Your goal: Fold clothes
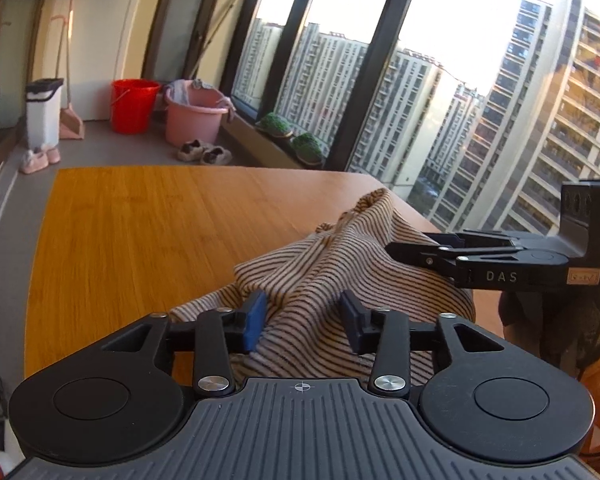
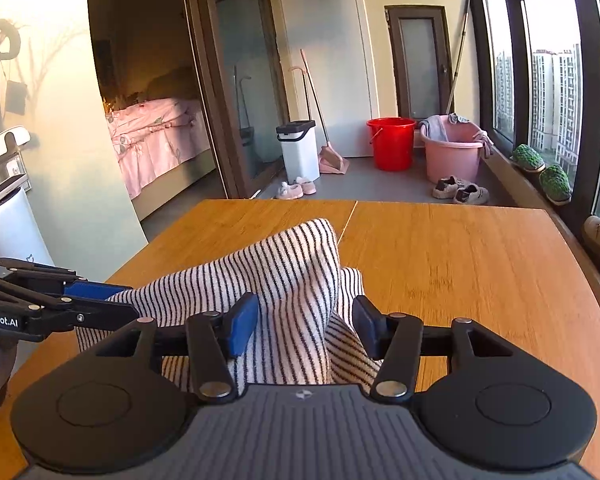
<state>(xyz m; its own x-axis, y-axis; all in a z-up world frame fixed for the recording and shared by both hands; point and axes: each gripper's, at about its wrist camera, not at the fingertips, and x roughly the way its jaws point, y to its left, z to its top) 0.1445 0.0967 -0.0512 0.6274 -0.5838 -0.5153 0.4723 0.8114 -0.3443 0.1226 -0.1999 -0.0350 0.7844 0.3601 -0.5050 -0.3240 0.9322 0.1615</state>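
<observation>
Both grippers, left point(image 1: 304, 322) and right point(image 2: 306, 326), have jaws open around the striped garment point(image 1: 332, 264); only the right view shows the bed point(image 2: 152, 136).

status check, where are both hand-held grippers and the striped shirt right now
Left hand-held gripper open, fabric between its fingers. Right hand-held gripper open, same. Striped shirt bunched, unfolded, on the wooden table. Nothing else on the table in view.

Striped garment point(image 2: 284, 280) underside hidden beneath gripper bodies
</observation>
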